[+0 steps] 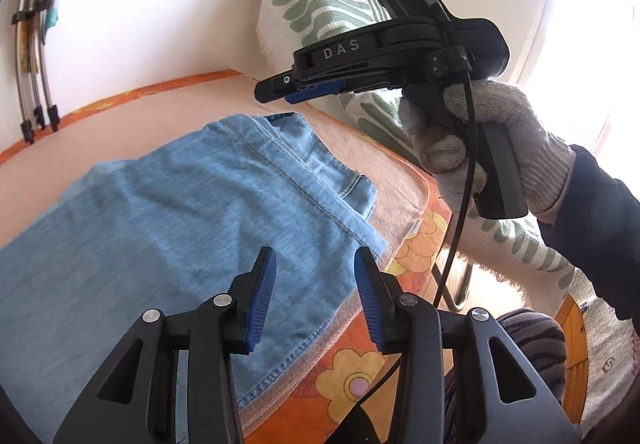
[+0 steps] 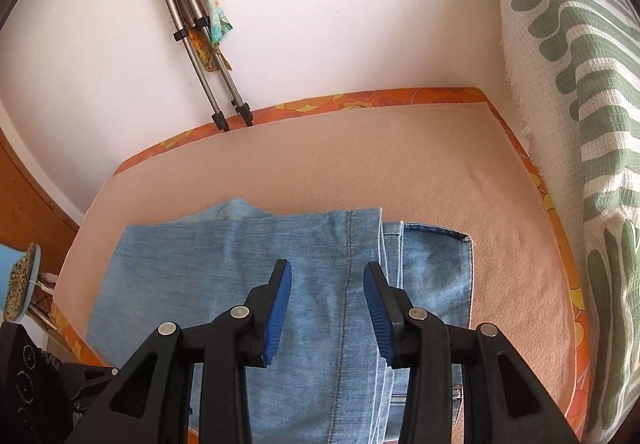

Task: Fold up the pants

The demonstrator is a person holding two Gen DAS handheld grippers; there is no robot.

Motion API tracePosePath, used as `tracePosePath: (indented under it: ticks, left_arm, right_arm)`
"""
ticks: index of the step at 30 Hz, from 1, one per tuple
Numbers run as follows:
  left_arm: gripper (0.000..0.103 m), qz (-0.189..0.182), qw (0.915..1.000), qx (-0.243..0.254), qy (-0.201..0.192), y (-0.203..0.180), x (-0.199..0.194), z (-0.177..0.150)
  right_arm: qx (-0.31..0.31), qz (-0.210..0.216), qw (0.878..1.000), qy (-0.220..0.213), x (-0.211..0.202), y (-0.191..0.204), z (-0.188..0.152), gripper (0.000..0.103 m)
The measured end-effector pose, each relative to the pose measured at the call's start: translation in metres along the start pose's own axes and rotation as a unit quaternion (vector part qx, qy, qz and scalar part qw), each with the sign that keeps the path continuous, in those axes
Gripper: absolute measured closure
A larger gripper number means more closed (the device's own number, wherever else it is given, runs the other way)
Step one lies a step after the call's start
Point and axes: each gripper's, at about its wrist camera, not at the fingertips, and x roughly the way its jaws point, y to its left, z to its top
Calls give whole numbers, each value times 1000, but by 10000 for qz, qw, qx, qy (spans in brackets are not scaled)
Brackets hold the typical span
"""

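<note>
Light blue denim pants (image 1: 168,212) lie folded in layers on a peach cloth over an orange flowered table. In the right wrist view the pants (image 2: 256,264) show a stitched seam down the middle and stacked edges to the right. My left gripper (image 1: 316,260) is open and empty, held above the near right part of the pants. My right gripper (image 2: 328,272) is open and empty, above the middle of the pants. In the left wrist view the right gripper (image 1: 280,90) hovers above the far end of the pants, held by a gloved hand (image 1: 488,140).
A green and white patterned cushion (image 2: 580,92) stands along the right side of the table. A folded tripod (image 2: 200,56) leans on the white wall behind. The orange table edge (image 1: 352,372) drops off at the near right. Bare peach cloth (image 2: 400,156) lies beyond the pants.
</note>
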Motion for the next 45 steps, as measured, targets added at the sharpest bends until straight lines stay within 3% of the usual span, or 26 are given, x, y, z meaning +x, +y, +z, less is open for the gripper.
tracePosePath:
  ticks: [7, 12, 17, 20, 25, 31, 34, 39, 45]
  left_arm:
    - [64, 1040, 9921, -680, -175, 69, -72, -41]
    - [64, 1750, 9739, -1441, -81, 131, -109, -83]
    - [64, 2285, 9554, -1870, 30, 166, -121, -119]
    - [64, 2326, 9514, -2014, 135, 178, -117, -134]
    - [64, 2293, 9511, -2057, 214, 182, -111, -148]
    - [64, 2145, 9558, -2013, 64, 181, -118, -157]
    - [64, 2043, 9571, -2056, -11, 181, -121, -160]
    - [64, 1830, 9584, -2187, -94, 181, -127, -166]
    - [60, 1659, 9567, -2388, -148, 184, -130, -169]
  right_arm:
    - [-557, 366, 9977, 85, 9, 72, -13, 62]
    - [-916, 734, 9929, 194, 24, 128, -20, 62]
    - [-1341, 1020, 9850, 376, 50, 191, -22, 62]
    - [-1444, 1302, 9794, 542, 68, 225, -22, 54]
    - [-1625, 1564, 9700, 904, 106, 284, -17, 54]
    - [-1632, 1408, 9621, 1673, 167, 340, -11, 54]
    - [-1719, 1221, 9571, 1988, 190, 365, -10, 54]
    - [-2011, 466, 9478, 2429, 221, 394, -14, 55]
    - [-2211, -47, 9313, 2894, 245, 410, -28, 53]
